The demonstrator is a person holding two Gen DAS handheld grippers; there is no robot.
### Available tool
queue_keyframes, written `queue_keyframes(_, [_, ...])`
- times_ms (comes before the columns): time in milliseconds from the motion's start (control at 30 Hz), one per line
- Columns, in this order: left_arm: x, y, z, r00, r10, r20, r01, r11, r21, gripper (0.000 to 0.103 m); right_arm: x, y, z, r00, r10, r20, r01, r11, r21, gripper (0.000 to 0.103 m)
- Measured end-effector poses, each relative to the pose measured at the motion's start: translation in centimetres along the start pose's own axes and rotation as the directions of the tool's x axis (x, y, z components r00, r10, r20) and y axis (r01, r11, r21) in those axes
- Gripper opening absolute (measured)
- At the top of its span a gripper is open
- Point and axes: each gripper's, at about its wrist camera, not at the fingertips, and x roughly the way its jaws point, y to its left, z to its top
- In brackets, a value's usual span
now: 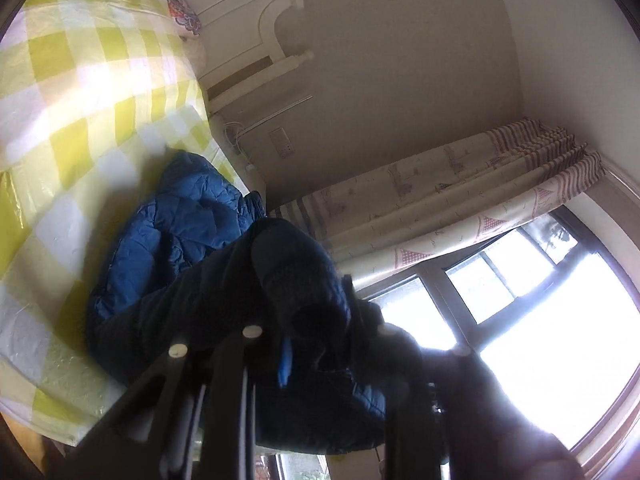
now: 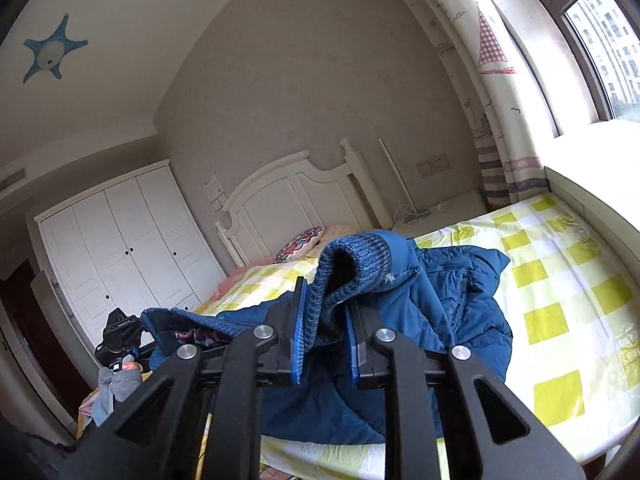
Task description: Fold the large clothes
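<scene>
Blue quilted puffer jacket (image 2: 452,292) is lying bunched on the bed with the yellow-and-white checked sheet (image 2: 560,280), just beyond both pairs of fingers, and you are holding it by its two ribbed knit cuffs. Your right gripper (image 2: 324,344) is pinching the blue knit cuff (image 2: 352,264) between its blue-padded fingers (image 2: 299,340), which are standing nearly closed on the doubled knit; the cuff's open mouth is rising above the fingertips. Your left gripper (image 1: 316,344) is gripping the other cuff (image 1: 296,264), its fingers almost shut with dark knit bunched between them.

Judging by this, you are in the spreading step: both sleeve ends are in hand and raised off the sheet, while the body is sagging in a heap past the fingers. The next move is probably calling for drawing the two cuffs apart and laying the jacket flat before any fold, keeping both grips firm so the knit is not slipping out.

Much is staying hard to read. The left view is backlit by the window (image 1: 540,300) and smeared, so the left fingertips are barely showing. The jacket's hem, collar and front are hidden in the folds, and the bed's near edge is cut off below the fingers.
</scene>
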Motion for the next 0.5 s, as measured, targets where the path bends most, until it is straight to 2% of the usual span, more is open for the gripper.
queue_keyframes(133, [6.7, 2.1, 3.7, 0.993, 0.116, -0.013, -0.117, 0.991, -0.062, 0.028, 6.9, -4.8, 1.8, 0.992, -0.092, -0.083, 0.099, 0.992, 0.080, 0.018])
queue_keyframes(233, [11.0, 4.4, 5.8, 0.978, 0.203, -0.049, -0.207, 0.972, -0.111, 0.030, 11.3, -8.9, 1.7, 0.982, -0.112, -0.149, 0.141, 0.970, 0.196, 0.019])
queue_keyframes(267, [12.2, 5.2, 6.4, 0.969, 0.240, -0.058, -0.245, 0.963, -0.116, 0.034, 12.7, -10.5, 1.5, 0.978, -0.106, -0.181, 0.149, 0.958, 0.243, 0.019])
queue_keyframes(333, [14.2, 6.4, 7.6, 0.946, 0.318, -0.070, -0.324, 0.940, -0.108, 0.048, 15.3, -13.2, 1.0, 0.967, -0.077, -0.243, 0.158, 0.929, 0.335, 0.028])
queue_keyframes(367, [14.8, 7.0, 8.2, 0.939, 0.339, -0.065, -0.344, 0.933, -0.102, 0.058, 15.9, -14.3, 0.8, 0.968, -0.037, -0.249, 0.135, 0.912, 0.388, 0.029])
queue_keyframes(400, [15.2, 7.3, 8.8, 0.936, 0.346, -0.059, -0.351, 0.931, -0.102, 0.066, 16.2, -15.1, 0.8, 0.971, 0.008, -0.238, 0.099, 0.896, 0.432, 0.032])
queue_keyframes(467, [15.3, 7.7, 10.1, 0.946, 0.319, -0.058, -0.324, 0.937, -0.128, 0.078, 16.1, -16.0, 1.4, 0.975, 0.051, -0.215, 0.055, 0.886, 0.460, 0.046])
queue_keyframes(500, [15.2, 7.6, 10.8, 0.953, 0.298, -0.054, -0.303, 0.944, -0.133, 0.084, 15.6, -16.0, 2.0, 0.979, 0.018, -0.204, 0.074, 0.899, 0.432, 0.061])
